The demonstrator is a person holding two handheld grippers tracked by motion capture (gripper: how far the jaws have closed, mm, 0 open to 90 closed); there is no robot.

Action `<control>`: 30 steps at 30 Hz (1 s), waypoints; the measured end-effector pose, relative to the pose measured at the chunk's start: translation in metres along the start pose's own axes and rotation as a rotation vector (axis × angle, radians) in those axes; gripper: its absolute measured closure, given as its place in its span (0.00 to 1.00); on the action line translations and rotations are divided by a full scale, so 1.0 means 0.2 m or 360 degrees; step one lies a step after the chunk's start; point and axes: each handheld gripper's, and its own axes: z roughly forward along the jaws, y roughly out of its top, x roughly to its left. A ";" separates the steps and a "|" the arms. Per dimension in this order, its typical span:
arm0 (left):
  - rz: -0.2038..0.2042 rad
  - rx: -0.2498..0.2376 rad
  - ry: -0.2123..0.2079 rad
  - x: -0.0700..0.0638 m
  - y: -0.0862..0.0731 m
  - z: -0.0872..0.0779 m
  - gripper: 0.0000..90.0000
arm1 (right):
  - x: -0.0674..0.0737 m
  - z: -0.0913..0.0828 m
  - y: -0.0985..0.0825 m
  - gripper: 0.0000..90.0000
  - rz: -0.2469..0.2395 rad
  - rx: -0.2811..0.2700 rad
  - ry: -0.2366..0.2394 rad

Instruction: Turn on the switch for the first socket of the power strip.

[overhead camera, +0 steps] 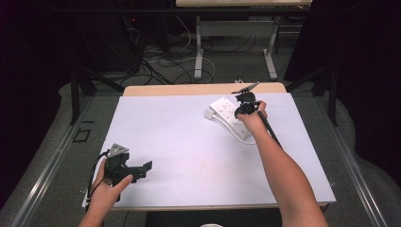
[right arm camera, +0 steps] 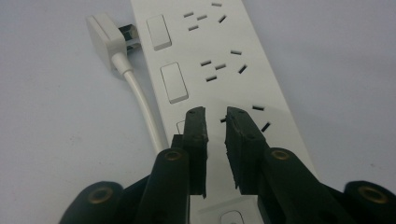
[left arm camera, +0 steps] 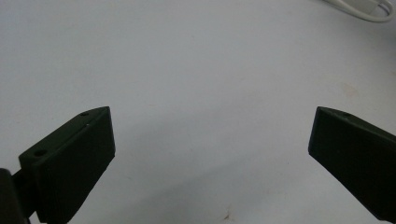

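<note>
A white power strip (overhead camera: 227, 113) lies at the back right of the white table (overhead camera: 189, 156). In the right gripper view the power strip (right arm camera: 219, 46) shows several sockets and rocker switches. Its white plug (right arm camera: 105, 35) lies loose on the table beside its far end, with the white cable (right arm camera: 142, 107) running along the strip's side. My right gripper (overhead camera: 241, 109) hovers just over the strip. The right gripper (right arm camera: 215, 116) is all but shut, with a thin gap and nothing between its jaws. My left gripper (overhead camera: 144, 169) rests near the front left corner. The left gripper (left arm camera: 212, 135) is open wide over bare table.
A loop of white cable (left arm camera: 369, 11) shows at the top right of the left gripper view. Beyond the table's far edge stand a desk frame (overhead camera: 198, 52) and tangled floor cables (overhead camera: 161, 66). Dark curtains close in both sides.
</note>
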 end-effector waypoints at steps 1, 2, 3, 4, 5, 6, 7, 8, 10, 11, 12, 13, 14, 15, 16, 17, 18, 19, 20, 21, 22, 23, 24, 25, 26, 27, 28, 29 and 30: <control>-0.0001 0.0000 0.0002 0.00 0.00 0.00 0.01 | 0.00 0.01 0.00 0.89 -0.0004 -0.0009 0.0006; -0.0003 0.0002 0.0002 0.00 0.00 0.00 0.01 | 0.00 0.01 -0.01 0.91 -0.0005 0.0001 0.0018; -0.0002 0.0002 0.0002 0.00 0.00 0.00 0.01 | 0.00 0.02 -0.01 0.91 -0.0023 0.0031 -0.0009; -0.0003 0.0001 0.0003 0.00 0.00 0.00 0.01 | 0.01 0.02 -0.01 0.92 -0.0023 0.0044 -0.0007; 0.0010 0.0000 0.0009 0.00 0.00 0.00 0.01 | 0.01 0.02 -0.01 0.93 -0.0021 0.0047 -0.0007; 0.0001 -0.0001 0.0005 0.00 0.00 0.00 0.01 | 0.01 0.03 -0.01 0.94 -0.0027 0.0047 -0.0007; 0.0007 0.0016 -0.0003 0.00 0.00 0.00 0.01 | 0.01 0.03 -0.01 0.94 -0.0014 0.0054 -0.0003; -0.0004 0.0013 -0.0004 0.00 0.00 0.00 0.01 | 0.01 0.03 -0.01 0.95 -0.0019 0.0062 -0.0004; 0.0002 0.0014 -0.0004 0.00 0.00 0.00 0.01 | 0.02 0.03 -0.01 0.96 -0.0018 0.0066 0.0002; 0.0010 0.0015 -0.0003 0.00 0.00 0.00 0.01 | 0.02 0.04 -0.01 0.97 -0.0017 0.0066 0.0001; 0.0009 0.0015 -0.0001 0.00 0.00 0.00 0.01 | 0.02 0.04 -0.01 0.97 -0.0020 0.0068 -0.0002; 0.0009 0.0015 0.0000 0.00 0.00 0.00 0.01 | 0.02 0.04 -0.01 0.97 -0.0035 0.0077 -0.0007; 0.0010 0.0015 -0.0001 0.00 0.00 0.00 0.01 | 0.02 0.04 -0.01 0.98 -0.0033 0.0081 -0.0009; 0.0010 0.0016 -0.0001 0.00 0.00 0.00 0.01 | 0.02 0.05 -0.01 0.98 -0.0030 0.0082 -0.0012; 0.0000 0.0013 -0.0003 0.00 0.00 0.00 0.01 | 0.02 0.05 -0.02 0.98 -0.0022 0.0065 -0.0008; 0.0000 0.0013 -0.0003 0.00 0.00 0.00 0.01 | 0.02 0.06 -0.02 0.98 -0.0011 0.0069 -0.0010; 0.0000 0.0014 -0.0002 0.00 0.00 0.00 0.01 | 0.02 0.06 -0.02 0.98 -0.0006 0.0072 -0.0012; 0.0000 0.0013 -0.0004 0.00 0.00 0.00 0.01 | 0.02 0.06 -0.02 0.98 -0.0025 0.0095 -0.0020; 0.0000 0.0012 -0.0003 0.00 0.00 0.00 0.01 | 0.02 0.06 -0.02 0.98 -0.0023 0.0098 -0.0020; 0.0000 0.0012 -0.0003 0.00 0.00 0.00 0.01 | 0.02 0.06 -0.02 0.99 -0.0026 0.0100 -0.0016; 0.0006 0.0009 0.0002 0.00 0.00 0.00 0.01 | 0.02 0.07 -0.02 0.99 -0.0036 0.0097 -0.0021; 0.0006 -0.0002 0.0006 0.00 0.00 0.00 0.01 | 0.02 0.07 -0.02 1.00 -0.0030 0.0102 -0.0023; 0.0006 -0.0002 0.0006 0.00 0.00 0.00 0.01 | 0.03 0.08 -0.03 1.00 -0.0024 0.0084 -0.0015; 0.0003 -0.0009 0.0007 0.00 0.00 0.00 0.01 | 0.03 0.08 -0.03 1.00 -0.0033 0.0113 -0.0031; 0.0012 -0.0007 0.0007 0.00 0.00 0.00 0.01 | 0.03 0.08 -0.03 1.00 -0.0030 0.0116 -0.0033; 0.0007 -0.0008 0.0007 0.00 0.00 0.00 0.01 | 0.02 0.08 -0.03 1.00 -0.0031 0.0110 -0.0037; 0.0007 -0.0008 0.0007 0.00 0.00 0.00 0.01 | 0.02 0.08 -0.03 1.00 -0.0031 0.0110 -0.0037; 0.0017 -0.0006 0.0009 0.00 0.00 0.00 0.01 | 0.02 0.09 -0.03 1.00 -0.0017 0.0093 -0.0022; 0.0017 -0.0006 0.0010 0.00 0.00 0.00 0.01 | 0.02 0.08 -0.03 1.00 -0.0003 0.0099 -0.0020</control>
